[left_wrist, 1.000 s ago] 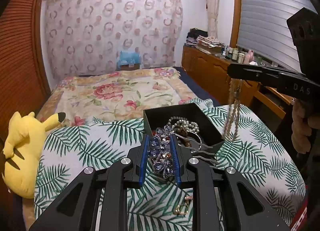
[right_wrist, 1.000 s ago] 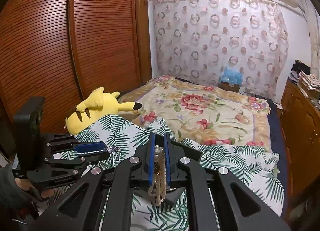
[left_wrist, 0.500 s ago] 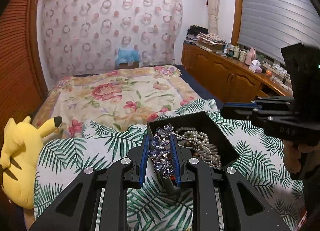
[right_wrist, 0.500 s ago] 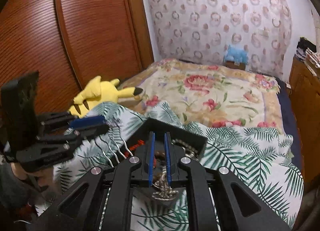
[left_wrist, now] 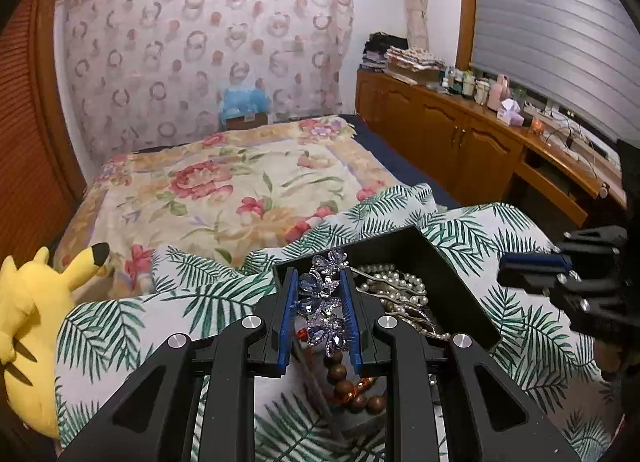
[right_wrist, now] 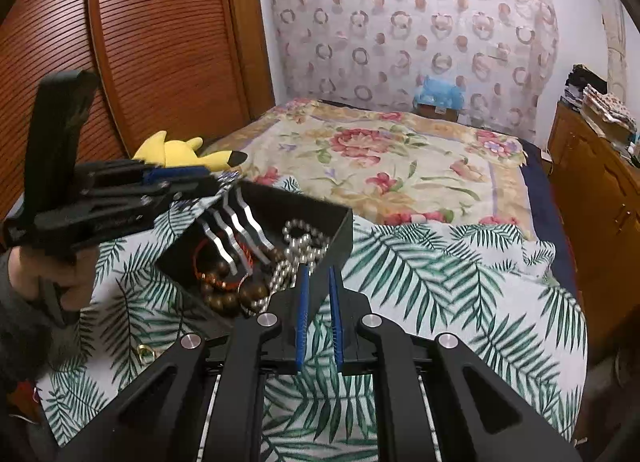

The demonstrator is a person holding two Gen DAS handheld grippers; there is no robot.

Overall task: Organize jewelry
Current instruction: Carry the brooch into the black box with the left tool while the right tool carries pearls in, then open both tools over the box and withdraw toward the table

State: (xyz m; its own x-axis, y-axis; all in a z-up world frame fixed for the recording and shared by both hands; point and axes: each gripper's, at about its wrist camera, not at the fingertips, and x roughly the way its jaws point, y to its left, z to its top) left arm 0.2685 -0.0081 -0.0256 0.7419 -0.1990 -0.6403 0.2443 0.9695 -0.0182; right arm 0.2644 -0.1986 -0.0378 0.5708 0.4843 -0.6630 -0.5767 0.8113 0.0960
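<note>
On the palm-leaf bedspread (right_wrist: 440,262), the black jewelry box (right_wrist: 320,217) is holding a pearl necklace (right_wrist: 296,246), brown wooden beads (right_wrist: 228,294) and the silver prongs of a hair comb. Just above the box's near-left corner, the left tongs (left_wrist: 320,318) are gripping the blue rhinestone hair comb (left_wrist: 320,302). At the box's near right, the right tongs (right_wrist: 318,318) are hanging narrowly parted, holding nothing. Far left, a yellow Pikachu plush (left_wrist: 28,326) is lying against the bed's edge.

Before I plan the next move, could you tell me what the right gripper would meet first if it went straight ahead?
Probably the pearl necklace lying in the black box directly beyond the open right gripper; past that is the box's far wall. Depth is uncertain.
</note>
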